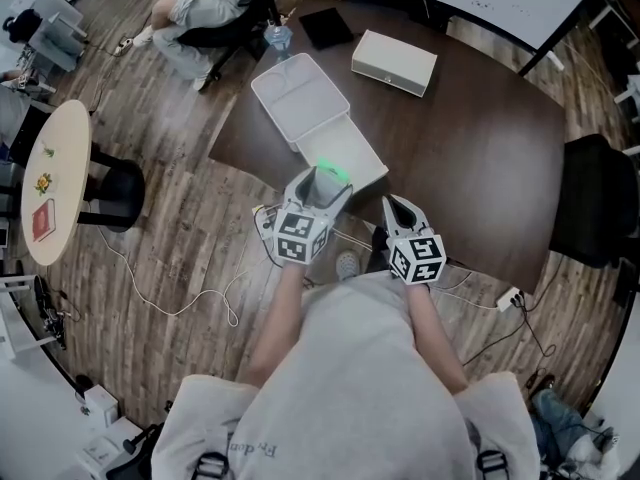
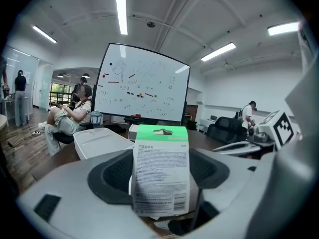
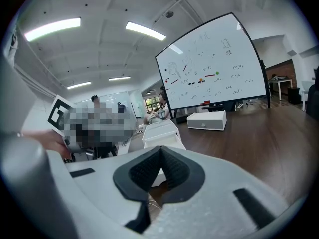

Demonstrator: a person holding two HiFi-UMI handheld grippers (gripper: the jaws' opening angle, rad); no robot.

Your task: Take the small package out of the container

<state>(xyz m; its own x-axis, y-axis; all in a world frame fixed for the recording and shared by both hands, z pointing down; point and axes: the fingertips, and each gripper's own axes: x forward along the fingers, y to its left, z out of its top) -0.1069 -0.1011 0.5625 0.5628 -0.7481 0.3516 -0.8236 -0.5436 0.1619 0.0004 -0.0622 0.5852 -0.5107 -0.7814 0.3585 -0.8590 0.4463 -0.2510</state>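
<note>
- Nearest to us, the left gripper [image 1: 322, 183] and the right gripper [image 3: 160, 168] sit side by side over the near edge of the dark brown surface [image 1: 480, 158].
- We see the left gripper clamped on the small package [image 2: 160, 173], a white printed pack with a green top. It stands upright between the dark pads [image 2: 112, 176], with its printed face towards that gripper's camera.
- From the head view, we place the small package over the near end of the white container [image 1: 350, 153]. We cannot tell whether it still touches the container.
- We see the container's lid [image 1: 298, 96] lying open on its far side.
- The right gripper is clenched, its pads meeting with nothing between them, and it touches neither container nor package.
- We note a closed white box [image 1: 394, 62] further back on the surface, well apart from both grippers.
</note>
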